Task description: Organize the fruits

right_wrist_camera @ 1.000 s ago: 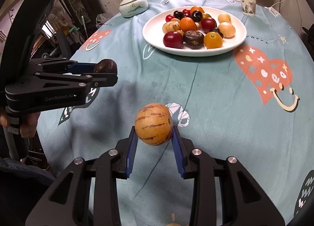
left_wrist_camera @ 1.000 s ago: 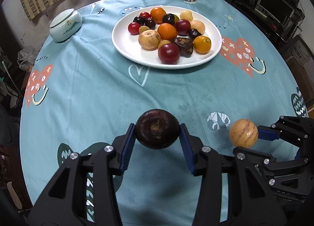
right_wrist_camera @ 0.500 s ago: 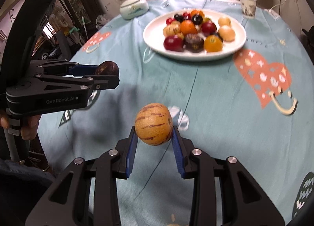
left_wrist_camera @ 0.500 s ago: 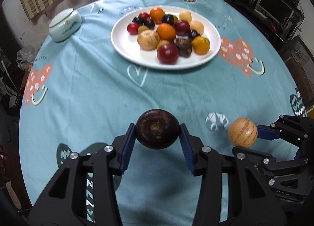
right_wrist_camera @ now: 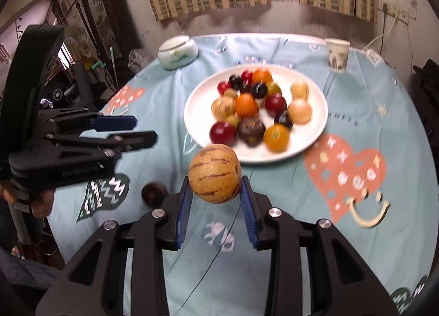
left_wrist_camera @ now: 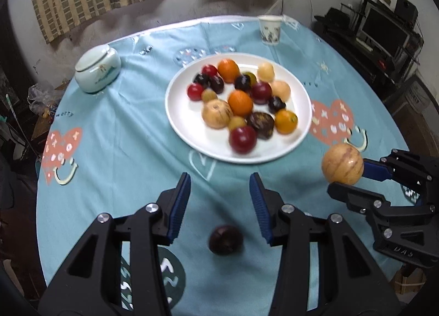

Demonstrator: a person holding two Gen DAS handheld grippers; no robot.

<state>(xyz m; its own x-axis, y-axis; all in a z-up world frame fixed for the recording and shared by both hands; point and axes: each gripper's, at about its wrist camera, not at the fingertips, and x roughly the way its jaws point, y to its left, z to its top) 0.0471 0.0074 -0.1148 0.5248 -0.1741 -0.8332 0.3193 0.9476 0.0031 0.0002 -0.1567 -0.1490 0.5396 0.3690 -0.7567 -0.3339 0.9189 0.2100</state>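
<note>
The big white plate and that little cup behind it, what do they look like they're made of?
The white plate looks like glazed ceramic, or possibly melamine: smooth, uniformly white, with a soft sheen along its rim. The cup looks like a disposable paper one: thin tapered wall, matte surface, printed pattern. Both are slightly blurred, so this is a guess from appearance.

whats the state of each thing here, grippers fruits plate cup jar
left gripper: open, holds nothing
right gripper: shut on the striped yellow round fruit
dark purple round fruit: loose on the teal tablecloth
white round plate: piled with fruit
white paper cup: upright
white ceramic jar: lidded
</note>
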